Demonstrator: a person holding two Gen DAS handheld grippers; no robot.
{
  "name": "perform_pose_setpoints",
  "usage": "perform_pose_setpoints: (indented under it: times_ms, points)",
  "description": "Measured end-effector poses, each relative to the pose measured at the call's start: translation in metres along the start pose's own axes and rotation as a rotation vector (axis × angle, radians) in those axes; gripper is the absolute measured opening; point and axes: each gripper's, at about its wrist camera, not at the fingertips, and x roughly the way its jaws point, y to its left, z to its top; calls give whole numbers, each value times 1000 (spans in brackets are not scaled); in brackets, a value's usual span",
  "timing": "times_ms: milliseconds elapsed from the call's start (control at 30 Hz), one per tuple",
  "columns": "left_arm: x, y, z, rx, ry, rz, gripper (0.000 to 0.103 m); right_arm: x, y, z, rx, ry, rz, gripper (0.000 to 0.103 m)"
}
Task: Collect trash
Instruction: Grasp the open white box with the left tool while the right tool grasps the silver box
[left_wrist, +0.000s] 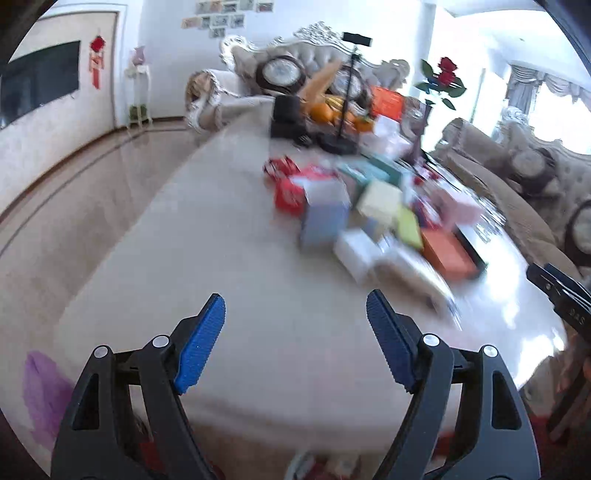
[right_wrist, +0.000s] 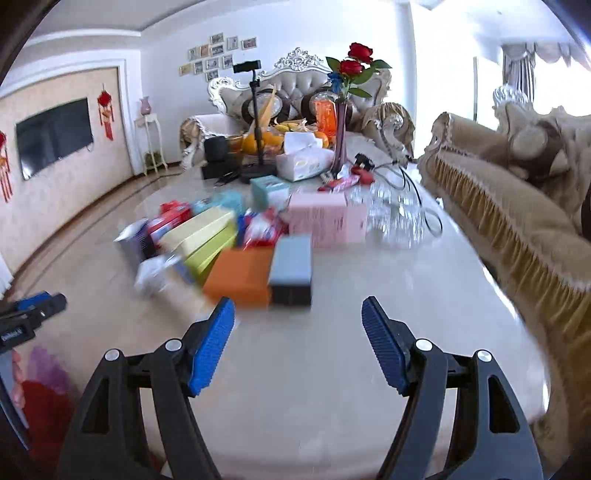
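A heap of empty cartons lies on the pale marble table: an orange box, a grey-blue box, a yellow box, a pink box. In the left wrist view the same heap is blurred, with a red box and the orange box. My left gripper hangs open over bare table, nothing between its blue pads. My right gripper is open too, just short of the grey-blue box, not touching it. Each gripper shows at the edge of the other's view.
Farther back stand a tissue box, a vase of red roses, a fruit bowl, a phone stand and clear glasses. A fringed sofa borders the table's right side. A purple bag hangs at lower left.
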Motion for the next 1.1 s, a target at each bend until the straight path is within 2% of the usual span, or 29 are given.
perform_pose_setpoints:
  times_ms: [133,300,367,767,900,1000,1100]
  points:
    - [32,-2,25,-41,12,-15,77,46,-1,16,-33,78,4,68]
    - [62,-12,40,-42,32,-36,77,73,3,19,-62,132,12,68]
    - [68,-16,42,-31,38,-43,77,77,6,19,-78,138,6,68]
    - [114,-27,50,36,83,50,77,95,-9,29,-68,169,-2,68]
    - [116,-23,52,21,94,58,77,99,-12,26,-111,195,-75,68]
    - [119,-21,53,11,110,61,77,101,-16,24,-98,220,-32,68]
    - [124,-21,52,9,134,71,77,105,-14,22,-115,241,-36,67]
